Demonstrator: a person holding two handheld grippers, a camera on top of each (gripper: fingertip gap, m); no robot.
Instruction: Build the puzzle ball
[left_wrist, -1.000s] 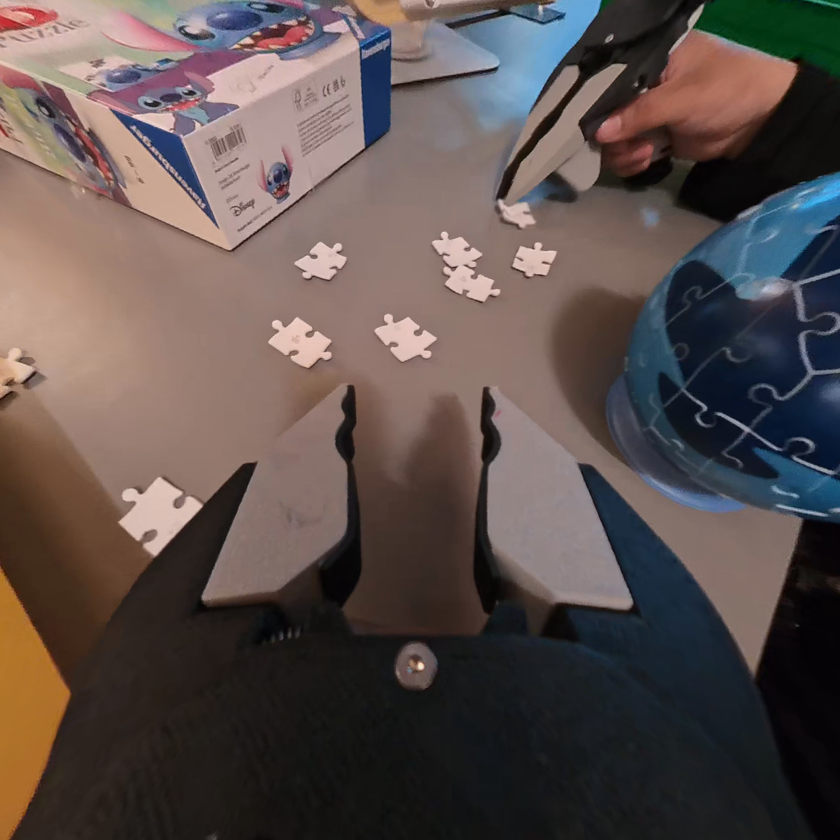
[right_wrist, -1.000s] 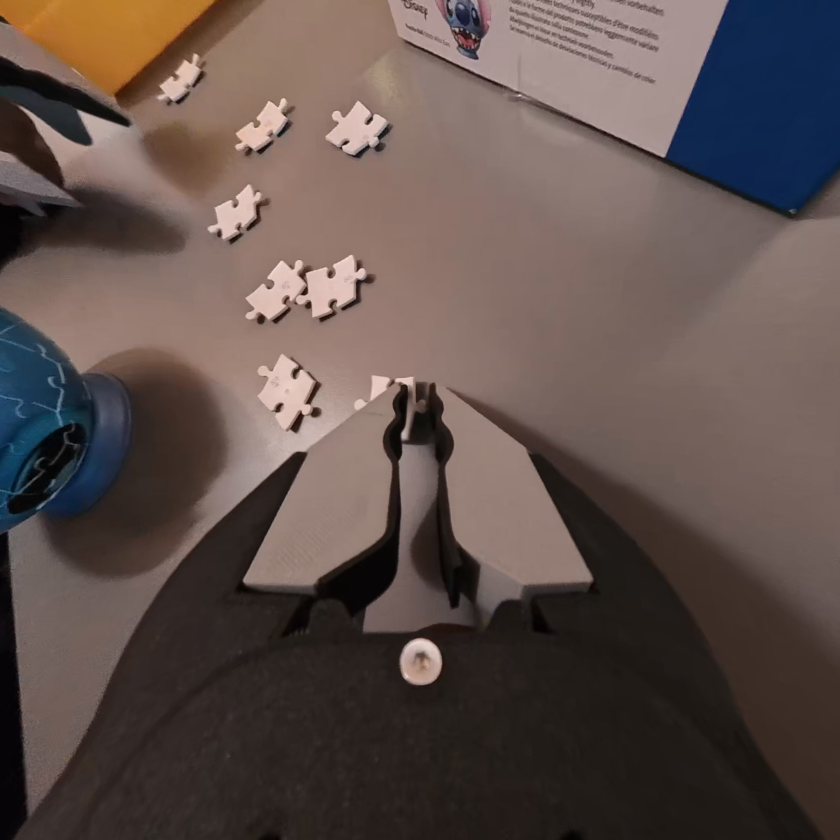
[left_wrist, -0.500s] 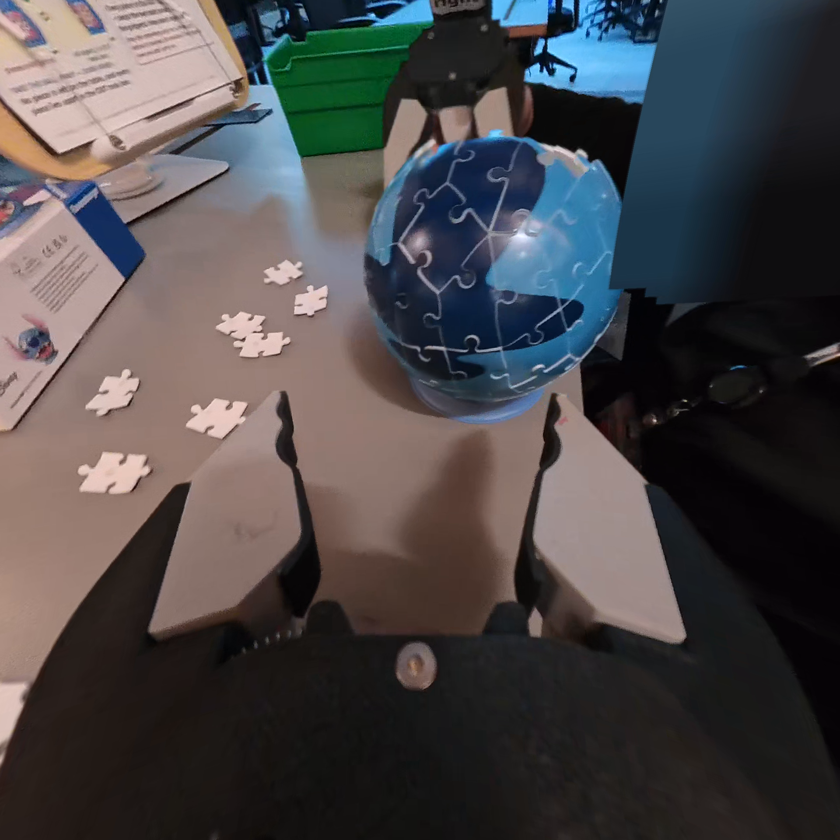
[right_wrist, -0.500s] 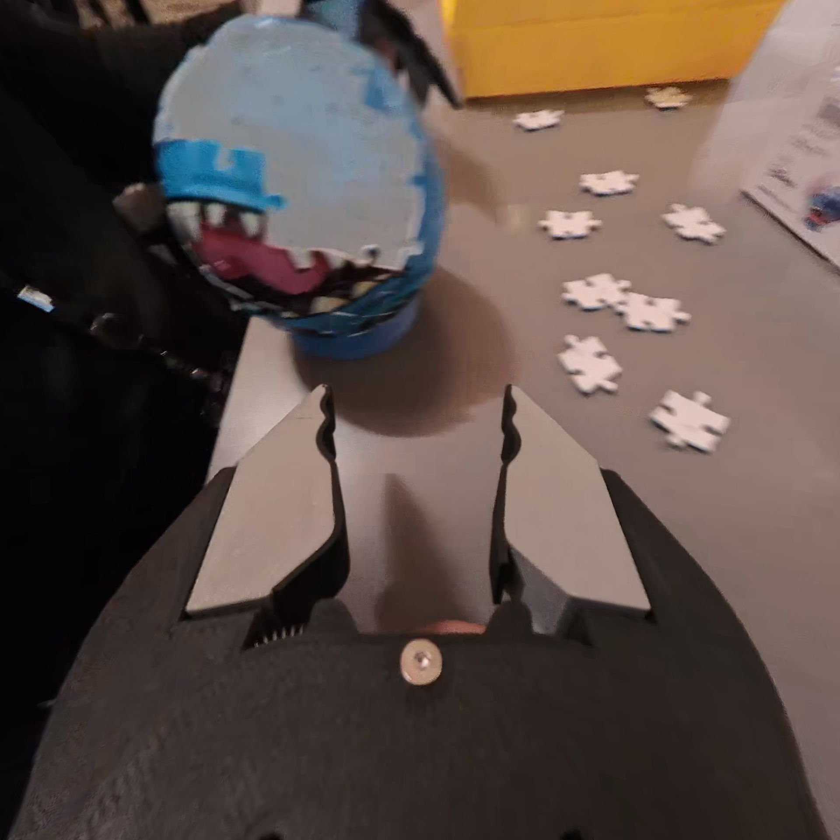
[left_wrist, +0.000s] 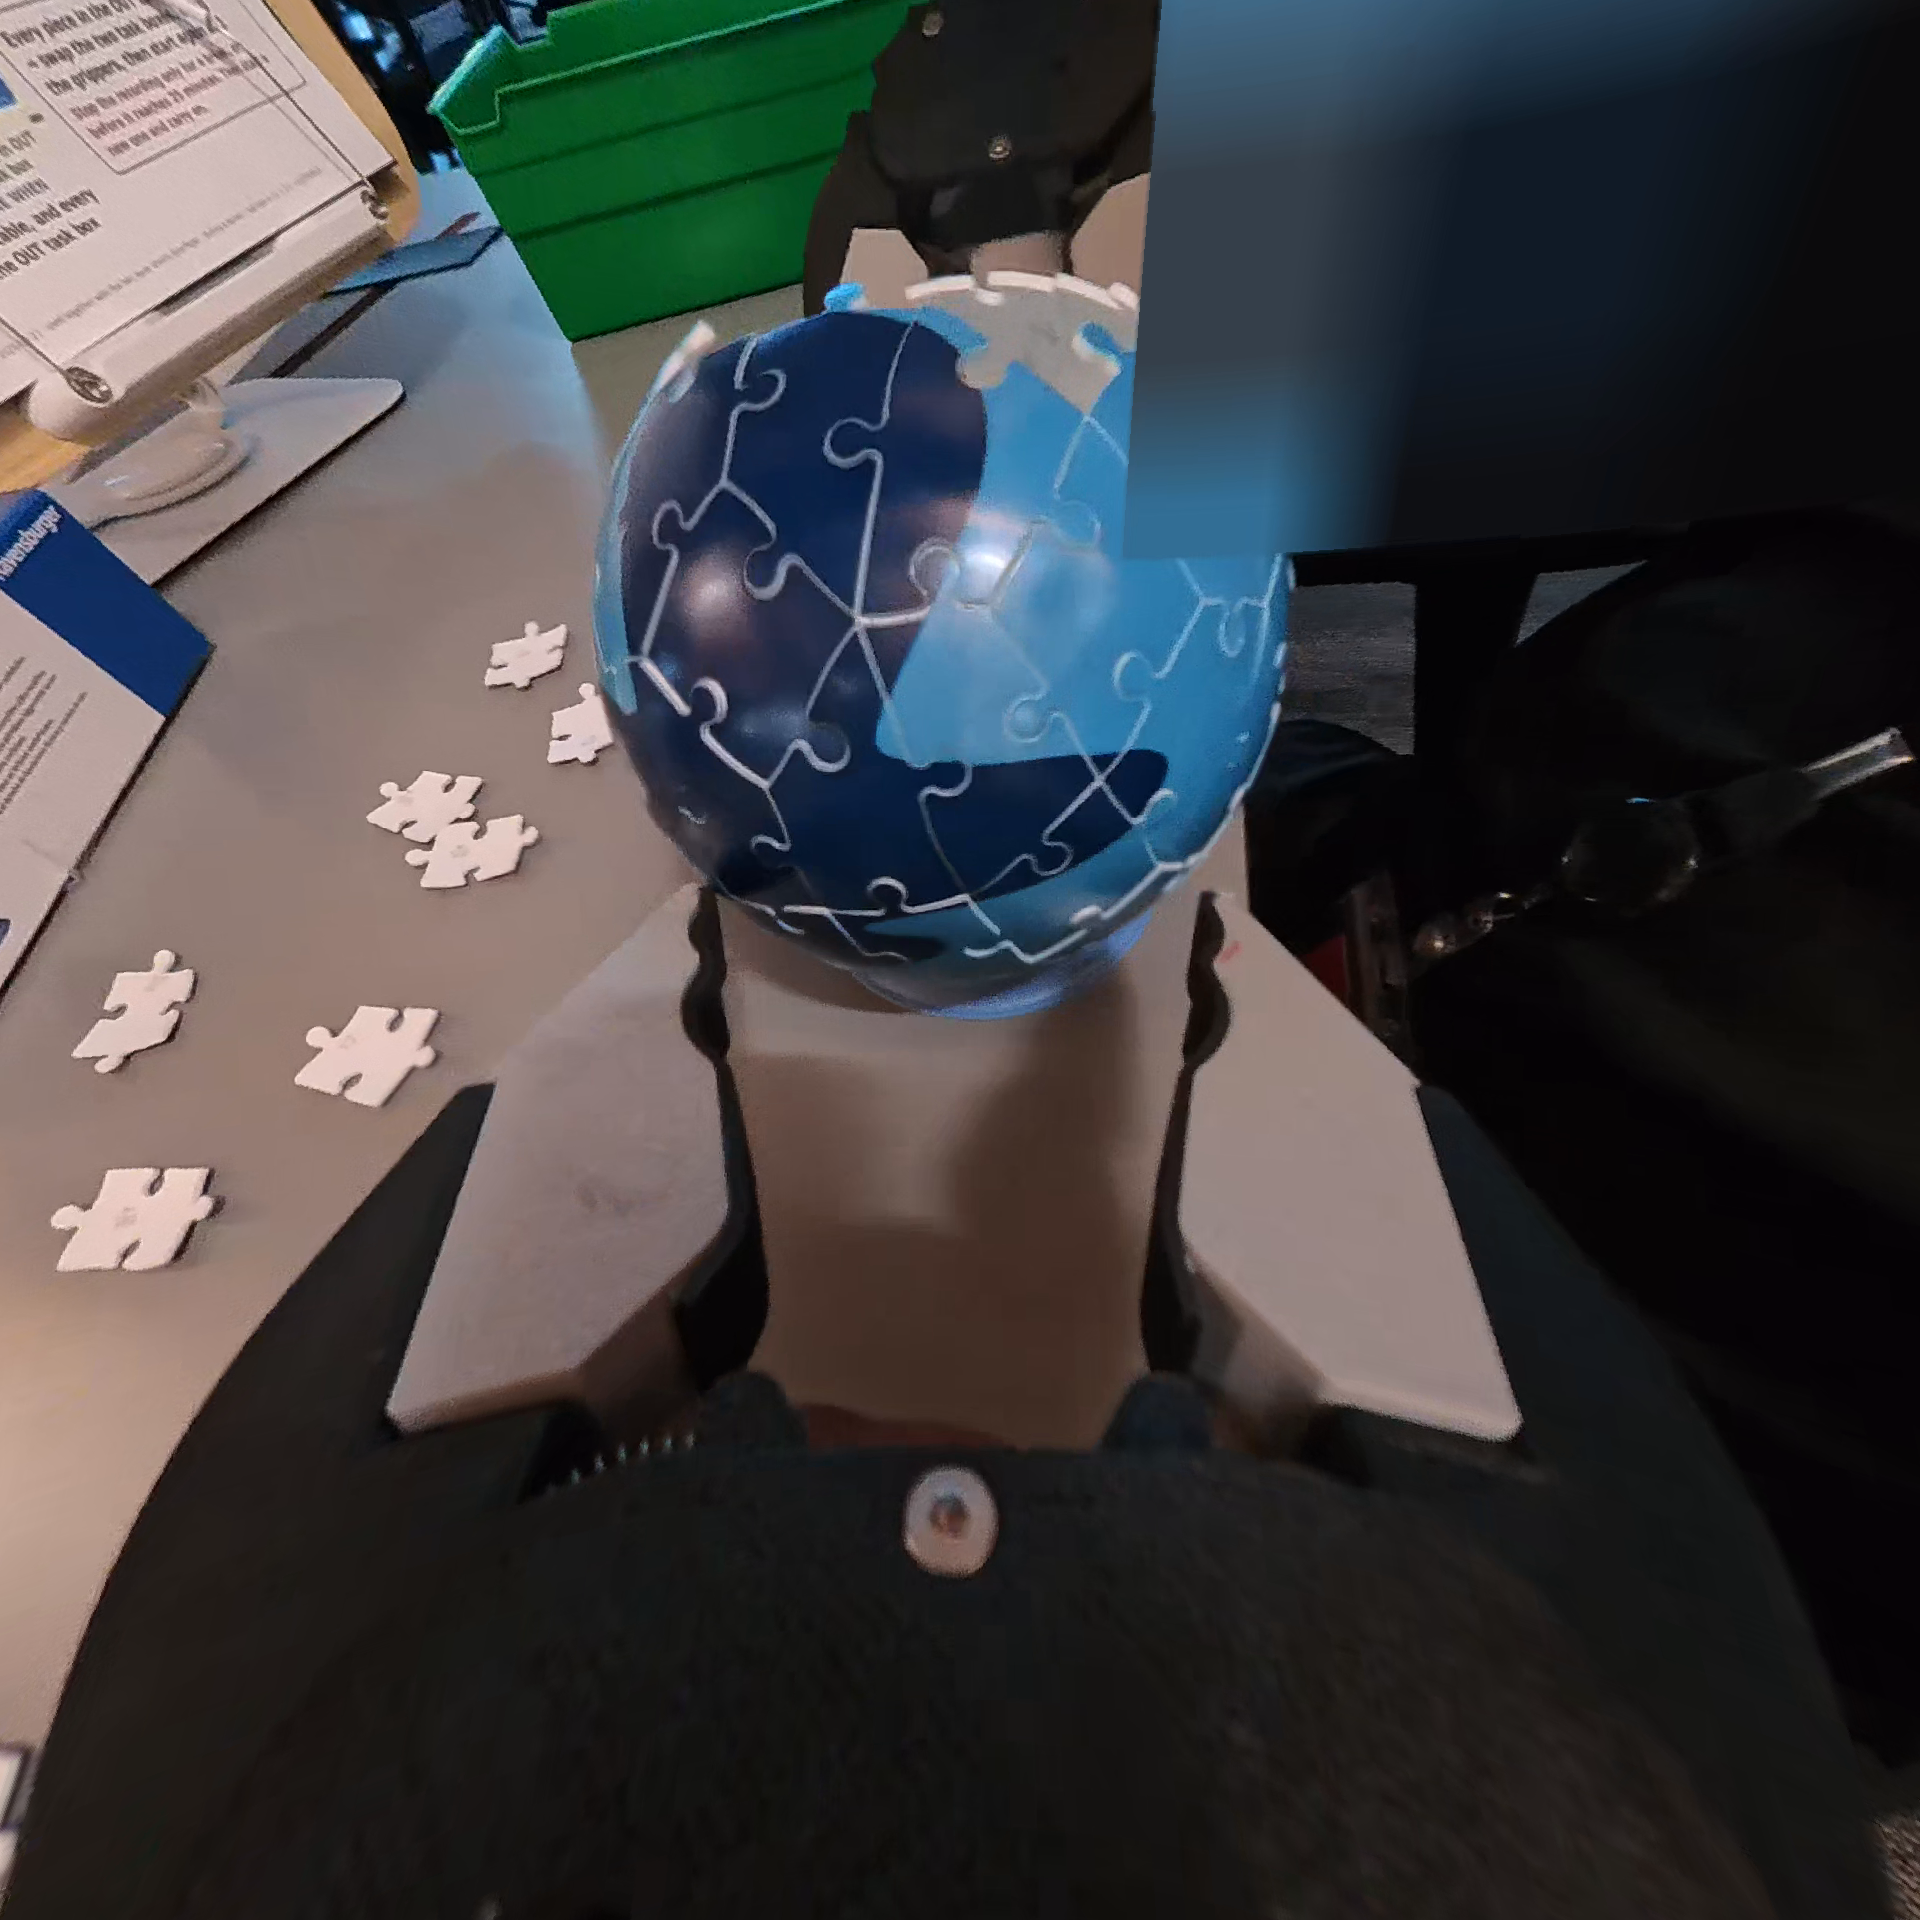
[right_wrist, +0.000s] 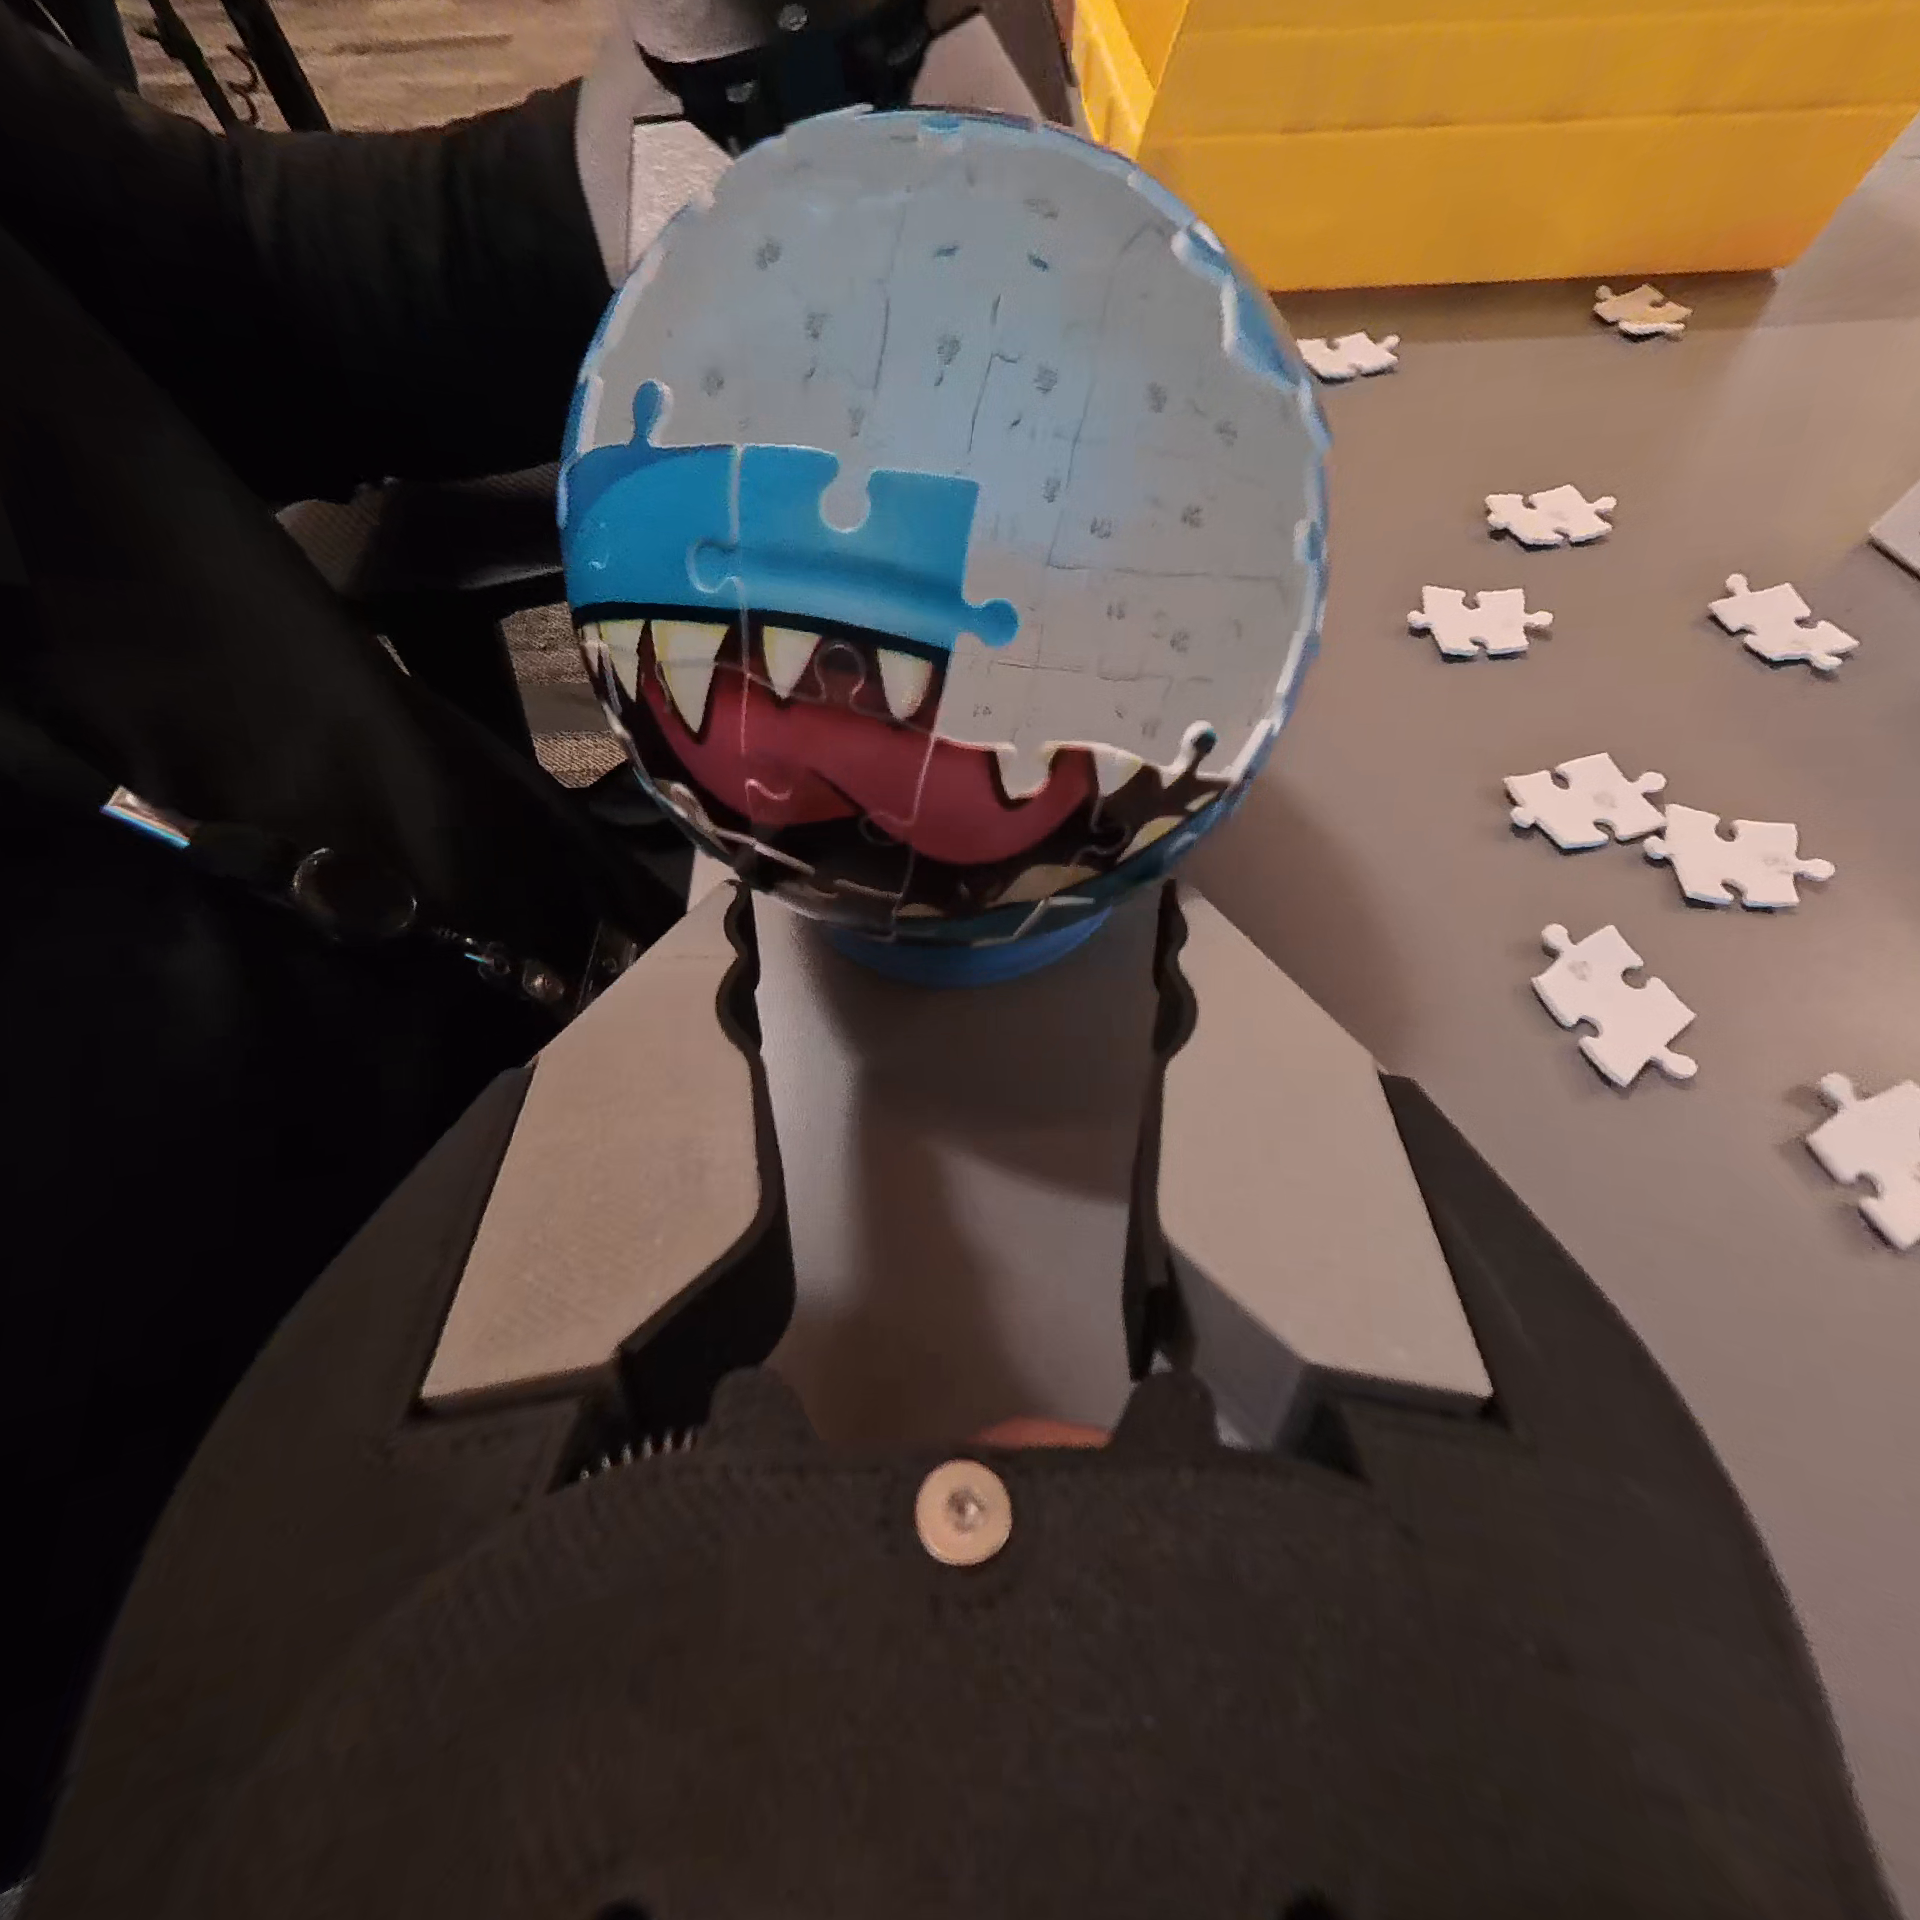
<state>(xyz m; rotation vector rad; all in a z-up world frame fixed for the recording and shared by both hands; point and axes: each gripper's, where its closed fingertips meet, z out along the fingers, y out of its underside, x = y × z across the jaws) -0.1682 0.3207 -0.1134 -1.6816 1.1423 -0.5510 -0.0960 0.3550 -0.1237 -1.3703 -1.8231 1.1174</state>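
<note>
The blue puzzle ball (left_wrist: 831, 644) stands on its round blue stand (left_wrist: 987, 992) near the table's edge. In the right wrist view the ball (right_wrist: 831, 540) shows a toothed red mouth and a large gap through which the pale backs of the far pieces show. My left gripper (left_wrist: 953, 925) is open and empty, with its fingertips on either side of the stand. My right gripper (right_wrist: 954, 914) is open and empty and faces the ball from the opposite side. It also shows behind the ball in the left wrist view (left_wrist: 935, 208). Several loose white pieces (left_wrist: 457, 831) (right_wrist: 1600, 800) lie face down on the grey table.
The puzzle box (left_wrist: 62, 707) lies at the left. A document stand (left_wrist: 156, 156) and a green bin (left_wrist: 665, 156) stand behind it. A yellow bin (right_wrist: 1507, 135) stands at the far side. A person in dark clothing (right_wrist: 208, 520) sits close to the ball. Spacing between my two grippers at the tips: around 10 centimetres.
Both grippers swung from the loose pieces to the ball and came close to it. My right gripper, nearly shut at a piece one second ago, is open and empty.
</note>
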